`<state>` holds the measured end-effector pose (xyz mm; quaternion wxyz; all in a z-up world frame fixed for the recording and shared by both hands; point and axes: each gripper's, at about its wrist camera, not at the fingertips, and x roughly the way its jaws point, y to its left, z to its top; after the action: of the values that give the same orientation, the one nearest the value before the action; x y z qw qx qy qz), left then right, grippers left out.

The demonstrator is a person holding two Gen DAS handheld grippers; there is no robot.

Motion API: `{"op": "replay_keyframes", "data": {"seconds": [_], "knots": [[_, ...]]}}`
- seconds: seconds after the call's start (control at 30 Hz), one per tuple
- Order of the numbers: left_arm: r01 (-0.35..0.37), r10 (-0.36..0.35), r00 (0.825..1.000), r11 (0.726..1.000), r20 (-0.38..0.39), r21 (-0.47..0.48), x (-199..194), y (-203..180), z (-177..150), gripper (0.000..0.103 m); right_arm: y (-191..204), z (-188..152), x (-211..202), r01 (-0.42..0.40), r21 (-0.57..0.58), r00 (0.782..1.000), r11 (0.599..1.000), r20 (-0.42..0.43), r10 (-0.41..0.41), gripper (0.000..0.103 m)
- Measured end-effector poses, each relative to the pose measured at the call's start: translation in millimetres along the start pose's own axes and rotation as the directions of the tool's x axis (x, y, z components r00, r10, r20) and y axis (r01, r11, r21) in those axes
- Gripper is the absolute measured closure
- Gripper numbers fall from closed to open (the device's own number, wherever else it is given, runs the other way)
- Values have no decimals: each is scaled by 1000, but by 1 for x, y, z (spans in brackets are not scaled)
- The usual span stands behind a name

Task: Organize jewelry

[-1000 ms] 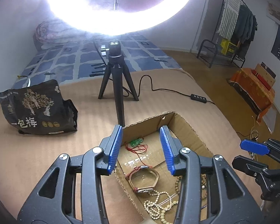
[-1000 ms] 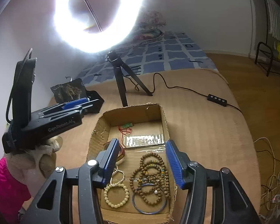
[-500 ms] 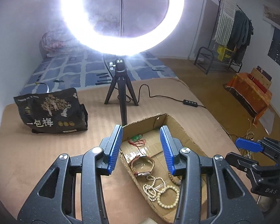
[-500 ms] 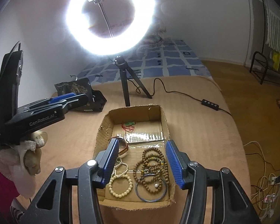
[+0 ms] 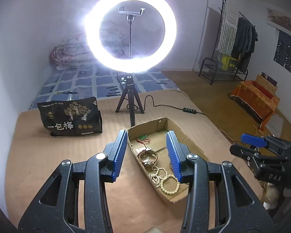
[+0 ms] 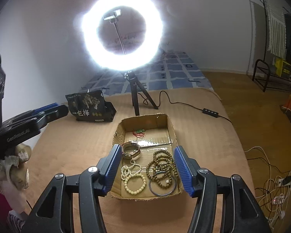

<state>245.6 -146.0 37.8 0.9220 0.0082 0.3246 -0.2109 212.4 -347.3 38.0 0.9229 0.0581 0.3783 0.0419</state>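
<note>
Here the left gripper (image 5: 146, 151) hangs above the near left side of the cardboard box (image 5: 192, 137) with its blue pads apart and nothing between them. The right gripper (image 6: 145, 167) is above the near end of the same box (image 6: 118, 131); its jaws are opening, and they hold nothing.

The box lies on a brown blanket (image 6: 77, 147) and all the jewelry is inside it. At the near end lie a cream bead bracelet (image 6: 134, 184) and a thin blue bangle (image 6: 162, 183), the bangle to the right. Just behind them is a pile of brown bead bracelets (image 6: 161, 161), and to the left of it a white bead string (image 6: 130, 168). A watch (image 6: 132, 150) lies further in, against the left wall. At the far end is a red cord with a small green pendant (image 6: 139, 132).

Behind the box stands a black tripod (image 6: 135, 97) that carries a bright ring lamp (image 6: 122, 29). To the left of the tripod a black printed bag (image 6: 89, 105) sits on the blanket. Far on the right is a clothes rack (image 5: 236, 44).
</note>
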Motion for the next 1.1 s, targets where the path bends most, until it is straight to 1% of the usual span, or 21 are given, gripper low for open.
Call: {"op": "replay_keyframes", "data": {"seconds": [0.07, 0.17, 0.3, 0.33, 0.37, 0.4, 0.47, 0.53, 0.57, 0.6, 0.63, 0.67, 0.7, 0.8, 0.87, 0.93, 1.0, 1.07, 1.1], "knots": [[11, -11, 1000, 1000, -1, -6, -10, 2, -6, 61, 3, -4, -8, 12, -2, 1000, 1000, 13, -12, 43], [10, -10, 1000, 1000, 8, -16, -25, 5, -15, 60, 9, -9, -15, 28, -10, 999, 1000, 26, -27, 41], [-11, 11, 1000, 1000, 23, 0, -44, 4, -29, 59, 20, -16, -27, 51, -32, 998, 998, 50, -49, 40], [-10, 10, 1000, 1000, 25, 3, -48, 3, -32, 56, 23, -17, -31, 57, -41, 997, 998, 57, -55, 40], [-15, 15, 999, 1000, 29, 2, -54, 2, -36, 48, 27, -19, -34, 66, -51, 996, 997, 66, -63, 38], [-19, 19, 999, 1000, 34, 3, -57, 2, -38, 44, 30, -20, -37, 74, -57, 995, 996, 76, -69, 31], [-40, 39, 998, 999, 47, 22, -65, -2, -44, 43, 36, -23, -43, 89, -72, 992, 993, 97, -82, 27], [-48, 46, 997, 998, 54, 33, -72, -3, -49, 43, 39, -25, -47, 95, -77, 990, 992, 107, -87, 27], [-49, 47, 997, 998, 56, 33, -75, -4, -52, 41, 40, -27, -49, 100, -74, 989, 992, 114, -91, 26], [-50, 48, 997, 998, 57, 31, -77, -4, -54, 35, 41, -28, -51, 102, -72, 989, 992, 117, -93, 25], [-51, 49, 997, 998, 59, 29, -79, -4, -57, 33, 41, -30, -52, 104, -69, 988, 992, 120, -95, 23], [-53, 51, 997, 998, 60, 28, -81, -4, -60, 30, 42, -31, -53, 107, -67, 987, 992, 125, -98, 16], [-54, 52, 997, 998, 60, 30, -83, -4, -63, 30, 43, -33, -54, 113, -66, 986, 991, 131, -104, 14], [-60, 57, 997, 997, 55, 47, -85, -6, -70, 30, 45, -38, -57, 134, -69, 982, 989, 146, -123, 14], [-71, 68, 996, 996, 57, 58, -87, -8, -74, 29, 45, -42, -58, 146, -65, 979, 987, 153, -135, 9], [-81, 77, 995, 995, 60, 64, -89, -9, -76, 26, 44, -44, -59, 155, -55, 976, 986, 162, -144, 6], [-81, 77, 995, 995, 70, 61, -93, -9, -77, 19, 44, -46, -59, 173, -49, 971, 984, 179, -162, 5], [-89, 83, 993, 994, 82, 66, -96, -11, -78, 17, 43, -47, -58, 192, -52, 965, 980, 190, -179, 0], [-89, 83, 993, 993, 85, 74, -97, -11, -79, 17, 42, -48, -56, 189, -52, 966, 981, 189, -176, 0]]}}
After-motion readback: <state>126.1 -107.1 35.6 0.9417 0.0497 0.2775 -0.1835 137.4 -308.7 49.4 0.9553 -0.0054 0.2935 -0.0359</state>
